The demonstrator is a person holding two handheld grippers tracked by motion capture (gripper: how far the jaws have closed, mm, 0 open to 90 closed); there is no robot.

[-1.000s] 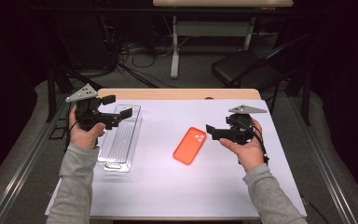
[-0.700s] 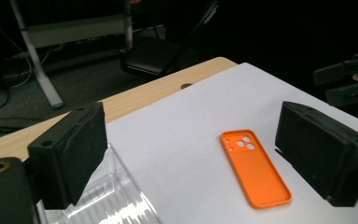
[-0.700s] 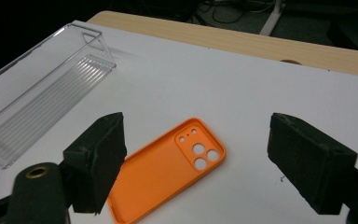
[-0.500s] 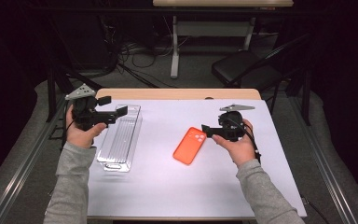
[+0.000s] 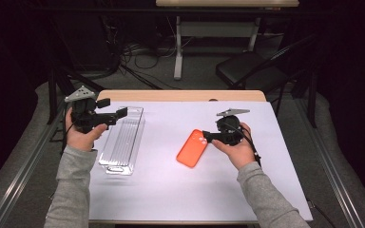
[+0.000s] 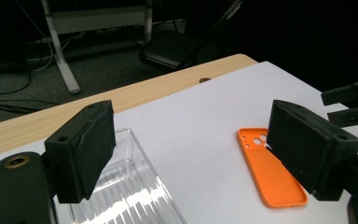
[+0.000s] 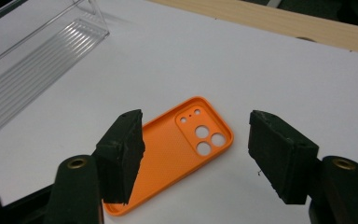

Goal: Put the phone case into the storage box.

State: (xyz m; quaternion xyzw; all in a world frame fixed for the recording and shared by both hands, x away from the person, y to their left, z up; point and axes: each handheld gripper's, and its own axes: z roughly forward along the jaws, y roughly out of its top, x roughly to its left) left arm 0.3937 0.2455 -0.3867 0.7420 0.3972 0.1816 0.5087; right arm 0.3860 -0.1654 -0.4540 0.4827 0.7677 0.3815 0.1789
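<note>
Since the orange phone case (image 5: 192,148) lying flat mid-desk, toward the right edge, looks light, thin and flexible, the wide-open right gripper (image 5: 208,136) should pinch its long rims. Equally wide, the left gripper (image 5: 116,110) hovers over the clear tray (image 5: 121,142).

open jaws, clear tray (image 6: 135,196), orange phone case (image 6: 270,170)

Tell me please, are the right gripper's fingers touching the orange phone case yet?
Apart: the right gripper view shows the right gripper open above the orange phone case.
</note>
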